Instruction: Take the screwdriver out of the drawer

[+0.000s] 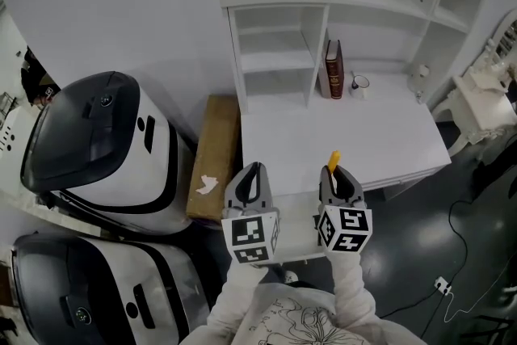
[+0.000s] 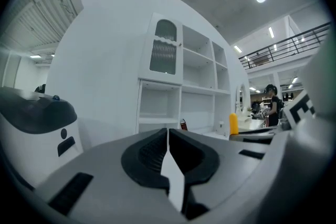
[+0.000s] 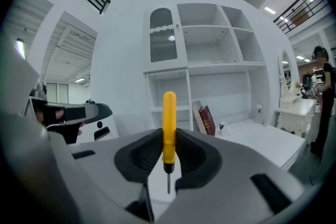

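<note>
Screwdriver [image 3: 169, 128] is clamped in my right gripper [image 1: 340, 176]. Its yellow handle stands upright between the fingers, which press on its lower part, and the thin metal shaft points down below them. In the head view the top of the handle pokes out past the fingertips, over the front part of the white tabletop [image 1: 380, 137]. Left gripper [image 1: 253, 176] is just beside the right one, and both point toward the shelves. Its fingers are closed against each other at the tips with nothing between them. At the back of the tabletop, by the white shelf unit [image 1: 275, 61], a dark red book [image 1: 334, 70] stands upright. A small white mug [image 1: 359, 85] sits just to its right, well apart from both grippers. A brown cardboard box [image 1: 216, 157] lies left of the tabletop with a scrap of white paper [image 1: 207, 186] on it. Beyond the box, a white-and-black machine [image 1: 97, 141] fills the left side. A person [image 3: 324, 97] stands far off at the right edge of the right gripper view.
</note>
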Tool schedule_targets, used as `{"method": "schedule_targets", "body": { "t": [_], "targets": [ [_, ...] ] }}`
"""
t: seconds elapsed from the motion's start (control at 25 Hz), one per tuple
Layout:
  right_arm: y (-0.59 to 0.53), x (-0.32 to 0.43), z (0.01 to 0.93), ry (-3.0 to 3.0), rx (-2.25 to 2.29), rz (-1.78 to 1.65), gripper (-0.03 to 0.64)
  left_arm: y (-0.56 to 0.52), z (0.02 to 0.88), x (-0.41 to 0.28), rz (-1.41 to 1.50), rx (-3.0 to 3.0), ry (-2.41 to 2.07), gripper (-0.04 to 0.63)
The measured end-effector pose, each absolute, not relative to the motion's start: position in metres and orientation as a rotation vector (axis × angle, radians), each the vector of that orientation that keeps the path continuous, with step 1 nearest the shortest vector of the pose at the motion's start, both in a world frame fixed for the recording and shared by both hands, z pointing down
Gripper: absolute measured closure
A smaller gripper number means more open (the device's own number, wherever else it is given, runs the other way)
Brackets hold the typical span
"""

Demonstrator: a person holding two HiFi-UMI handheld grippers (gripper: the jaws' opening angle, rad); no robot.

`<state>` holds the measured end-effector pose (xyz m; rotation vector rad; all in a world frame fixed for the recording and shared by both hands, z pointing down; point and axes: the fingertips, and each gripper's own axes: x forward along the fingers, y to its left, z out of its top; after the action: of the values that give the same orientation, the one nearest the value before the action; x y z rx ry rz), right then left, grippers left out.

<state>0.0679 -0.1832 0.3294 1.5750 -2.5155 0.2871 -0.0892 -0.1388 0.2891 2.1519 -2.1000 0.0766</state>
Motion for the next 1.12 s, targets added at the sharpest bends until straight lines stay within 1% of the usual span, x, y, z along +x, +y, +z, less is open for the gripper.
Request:
{"method": "schedule_targets", "body": {
  "t": [0.36, 1.12],
  "targets": [
    [-0.183, 0.071, 0.310, -2.548, 1.596, 0.251, 0.546, -0.136, 0.285, -0.089, 0.072, 2.153, -2.108, 0.581],
    [-0.181, 0.074, 0.313, -2.537, 1.597, 0.242, 0.546, -0.136, 0.288, -0.087, 0.088, 2.165, -2.085, 0.581]
  ]
}}
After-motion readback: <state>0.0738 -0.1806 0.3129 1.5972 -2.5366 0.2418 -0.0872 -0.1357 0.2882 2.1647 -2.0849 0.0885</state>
